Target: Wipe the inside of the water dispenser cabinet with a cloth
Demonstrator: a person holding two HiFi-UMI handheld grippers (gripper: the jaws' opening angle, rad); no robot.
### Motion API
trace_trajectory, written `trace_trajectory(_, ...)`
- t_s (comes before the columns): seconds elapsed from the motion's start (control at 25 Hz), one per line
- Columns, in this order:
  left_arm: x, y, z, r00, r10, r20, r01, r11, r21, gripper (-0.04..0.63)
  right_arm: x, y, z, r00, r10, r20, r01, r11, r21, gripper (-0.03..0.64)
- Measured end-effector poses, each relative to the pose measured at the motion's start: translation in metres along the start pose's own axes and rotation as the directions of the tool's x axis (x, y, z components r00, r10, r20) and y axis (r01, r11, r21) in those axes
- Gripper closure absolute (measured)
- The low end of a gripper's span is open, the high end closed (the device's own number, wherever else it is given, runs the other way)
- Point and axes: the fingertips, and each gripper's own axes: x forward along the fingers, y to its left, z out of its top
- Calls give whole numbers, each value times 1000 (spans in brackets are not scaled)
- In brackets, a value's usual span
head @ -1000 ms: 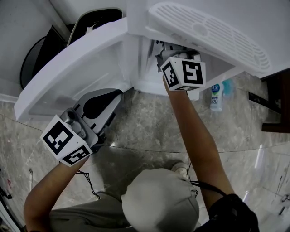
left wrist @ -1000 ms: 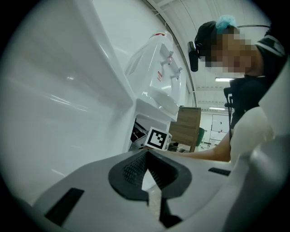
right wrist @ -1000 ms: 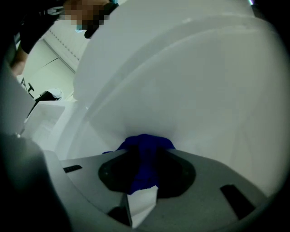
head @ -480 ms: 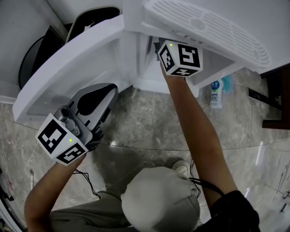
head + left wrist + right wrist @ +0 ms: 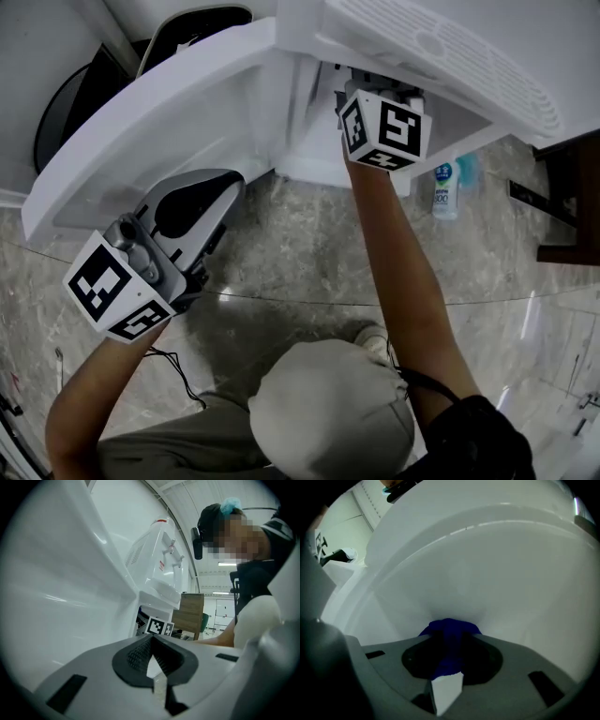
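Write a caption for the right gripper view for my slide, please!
The right gripper holds a blue cloth against the cabinet's white inside wall.

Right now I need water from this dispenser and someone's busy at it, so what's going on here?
A person with a gripper in each hand is cleaning the water dispenser's lower cabinet. The right gripper reaches inside, shut on a blue cloth that looks pressed against the white inner wall. The left gripper, jaws together with nothing in them, hangs beside the open cabinet door.
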Motion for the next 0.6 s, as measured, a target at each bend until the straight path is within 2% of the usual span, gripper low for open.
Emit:
trace_trajectory(0.2, -15, 4, 0, 1000, 19, 23, -18, 1000, -22, 600, -19, -39, 4, 985, -172, -14, 170, 983, -65, 522)
trace_trajectory(0.36, -24, 6, 1, 999, 32, 40, -31, 999, -42, 600, -41, -84, 10, 944, -330, -26, 326, 940, -99, 522)
trace_trajectory(0.6, -30, 8, 3, 997, 51, 55, -47, 997, -63, 600, -46, -91, 10, 922, -384, -55, 374, 917, -136, 522)
